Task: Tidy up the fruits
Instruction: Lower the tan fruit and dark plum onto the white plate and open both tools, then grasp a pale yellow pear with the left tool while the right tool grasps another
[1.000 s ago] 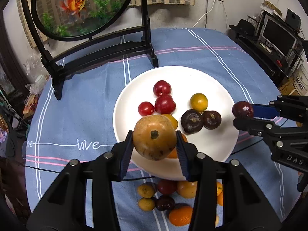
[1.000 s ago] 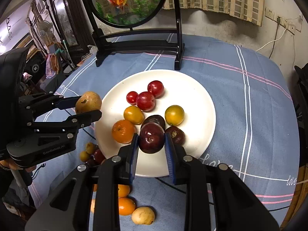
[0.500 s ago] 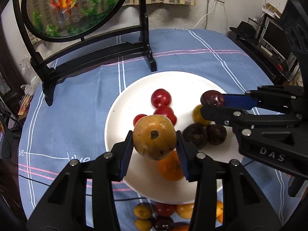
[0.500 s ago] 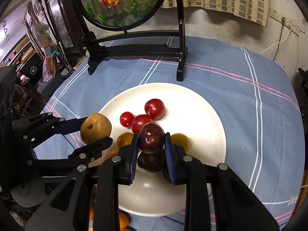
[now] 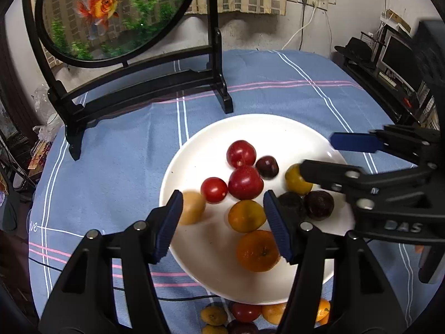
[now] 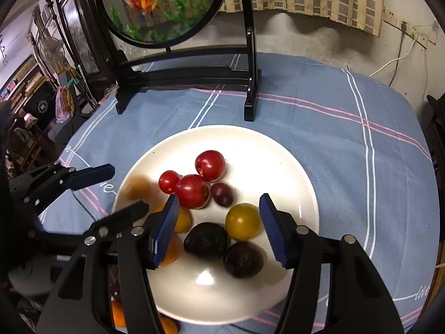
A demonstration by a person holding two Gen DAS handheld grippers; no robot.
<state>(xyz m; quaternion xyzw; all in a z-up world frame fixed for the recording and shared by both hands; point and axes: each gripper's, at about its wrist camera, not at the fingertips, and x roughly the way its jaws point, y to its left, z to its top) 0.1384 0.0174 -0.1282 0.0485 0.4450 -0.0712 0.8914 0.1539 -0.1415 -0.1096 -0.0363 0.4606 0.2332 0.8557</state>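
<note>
A white plate on the blue cloth holds several red, yellow, orange and dark purple fruits. My left gripper hangs over the plate's near left part. Its jaws are opening and nothing is pressed between them. A tan fruit, blurred, lies on the plate by the left finger. My right gripper is over the plate's right part, jaws opening and empty. A small dark plum rests beside the red plums.
Several loose fruits lie on the cloth at the plate's near edge. A round goldfish screen on a black stand rises behind the plate. A thin cable crosses the cloth. A desk with a monitor stands far right.
Both grippers have opened. The tan fruit left the left jaws and now lies on the plate's left side. The dark plum left the right jaws and sits by the red plums.
</note>
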